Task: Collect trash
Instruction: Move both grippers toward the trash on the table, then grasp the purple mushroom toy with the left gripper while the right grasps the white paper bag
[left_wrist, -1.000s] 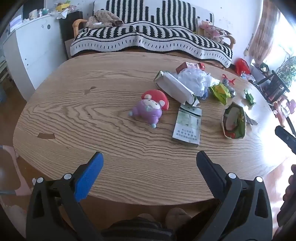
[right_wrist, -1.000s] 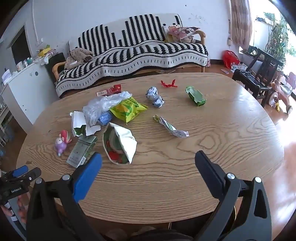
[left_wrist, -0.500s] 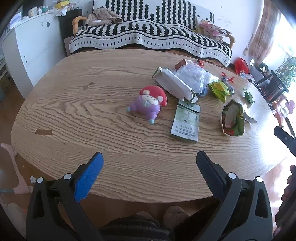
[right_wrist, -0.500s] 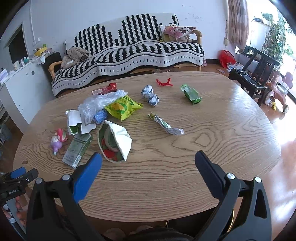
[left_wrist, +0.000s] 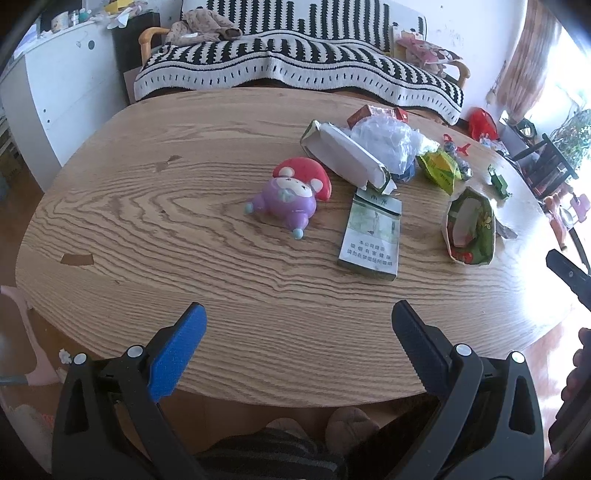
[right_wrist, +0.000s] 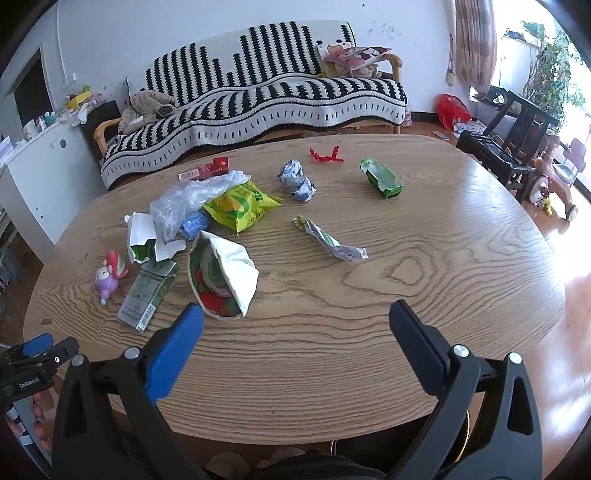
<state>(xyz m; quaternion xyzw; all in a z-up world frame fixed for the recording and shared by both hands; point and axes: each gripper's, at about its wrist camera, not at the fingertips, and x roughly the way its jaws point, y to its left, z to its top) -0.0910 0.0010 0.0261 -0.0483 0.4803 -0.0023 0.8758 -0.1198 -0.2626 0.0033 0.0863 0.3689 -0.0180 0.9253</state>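
Note:
Trash lies on an oval wooden table (left_wrist: 184, 229). A green cigarette pack (left_wrist: 371, 232) (right_wrist: 147, 291), an open snack bag (left_wrist: 469, 225) (right_wrist: 223, 277), a white-green carton (left_wrist: 347, 157), a clear plastic bag (right_wrist: 188, 197), a yellow-green packet (right_wrist: 240, 203), a twisted wrapper (right_wrist: 328, 242), crumpled foil (right_wrist: 297, 181), a green box (right_wrist: 382, 179) and a red pack (right_wrist: 205, 171) show. My left gripper (left_wrist: 297, 343) is open and empty above the near edge. My right gripper (right_wrist: 295, 341) is open and empty above the near edge, right of the snack bag.
A purple and red toy figure (left_wrist: 288, 194) lies left of the cigarette pack. A striped sofa (right_wrist: 258, 99) stands behind the table, a white cabinet (left_wrist: 48, 96) at the left, dark chairs (right_wrist: 506, 140) at the right. A red scrap (right_wrist: 327, 157) lies at the far edge.
Both grippers have moved slightly forward over the table edge, so the trash looks a little nearer. Both stay open and empty. Nothing on the table has moved.

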